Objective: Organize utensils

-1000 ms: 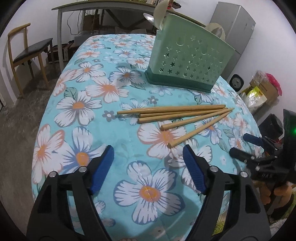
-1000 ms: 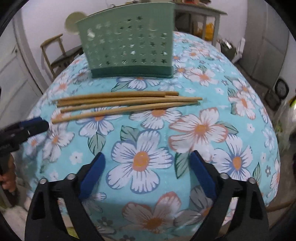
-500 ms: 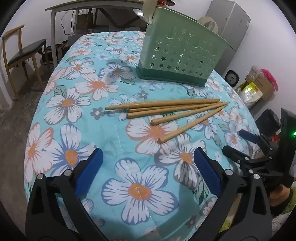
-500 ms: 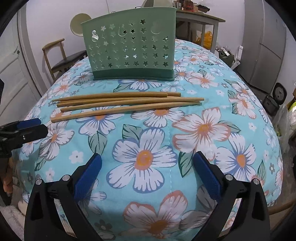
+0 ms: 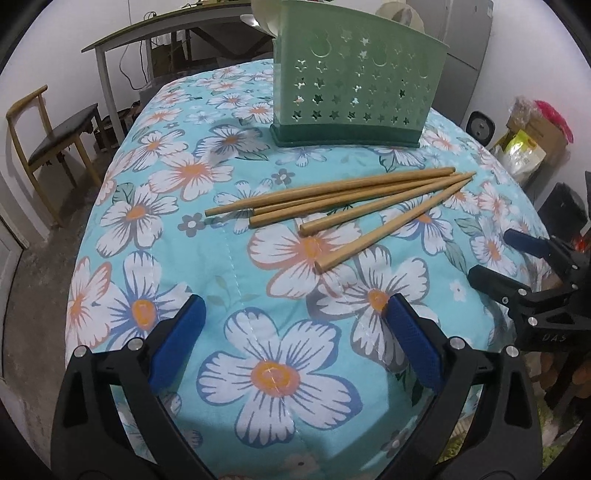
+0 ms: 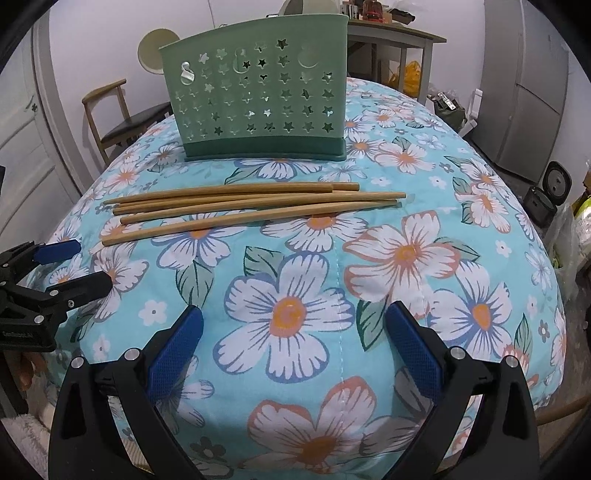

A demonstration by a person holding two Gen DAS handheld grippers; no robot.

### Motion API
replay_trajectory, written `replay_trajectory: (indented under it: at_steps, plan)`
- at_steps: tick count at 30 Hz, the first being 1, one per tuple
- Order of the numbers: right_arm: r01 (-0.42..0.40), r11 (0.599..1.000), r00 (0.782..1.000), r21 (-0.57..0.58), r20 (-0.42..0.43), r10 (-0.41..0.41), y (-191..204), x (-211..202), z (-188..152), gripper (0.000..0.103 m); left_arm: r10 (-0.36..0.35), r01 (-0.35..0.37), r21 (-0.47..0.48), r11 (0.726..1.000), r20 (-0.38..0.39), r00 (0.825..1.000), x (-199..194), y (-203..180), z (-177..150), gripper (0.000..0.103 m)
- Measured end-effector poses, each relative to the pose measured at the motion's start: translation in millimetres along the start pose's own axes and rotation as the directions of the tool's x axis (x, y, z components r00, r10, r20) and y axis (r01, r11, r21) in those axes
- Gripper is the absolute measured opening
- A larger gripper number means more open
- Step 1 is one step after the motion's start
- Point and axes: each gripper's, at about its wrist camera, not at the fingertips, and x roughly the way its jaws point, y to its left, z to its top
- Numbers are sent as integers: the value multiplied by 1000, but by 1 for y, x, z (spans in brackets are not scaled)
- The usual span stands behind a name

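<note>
Table edge: the table (image 5: 122,206) under its flowered cloth curves away on every side; its near edge runs just beneath both grippers, and the left edge drops to bare floor in the left wrist view.
Open room: between the grippers and the chopsticks the cloth lies bare, with only printed flowers on it.
Chopsticks: five wooden chopsticks (image 5: 340,203) lie flat in mid-table, close together at their thin tips and spread apart at their thick ends, just in front of the holder and apart from it.
Utensil holder: the green utensil holder (image 6: 258,99), pierced with star holes, stands upright at the far side of the table; pale utensil heads show above its rim in the left wrist view.
Left gripper: left gripper (image 5: 293,332) hovers over the near cloth, fingers spread wide, nothing between them.
Right gripper: right gripper (image 6: 293,330) hovers likewise over the near cloth, blue pads wide apart and holding nothing.
Around: a wooden chair (image 5: 48,136) and a grey desk (image 5: 166,29) stand left of the table; a grey cabinet (image 6: 532,92) and bags stand to the right.
</note>
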Motion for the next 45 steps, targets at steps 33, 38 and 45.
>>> replay_trajectory:
  at_steps: [33, 38, 45]
  plan:
    - [5, 998, 1000, 60, 15, -6, -1, 0, 0, 97, -305, 317, -349, 882, 93, 948, -13, 52, -1, 95]
    - [-2, 998, 1000, 70, 21, 1, -1, -2, -3, 97, -302, 313, -333, 890, 87, 949, -14, 51, -1, 95]
    - [-63, 993, 998, 99, 11, 62, -10, -7, -1, 97, -280, 287, -300, 910, 67, 958, -16, 45, 4, 94]
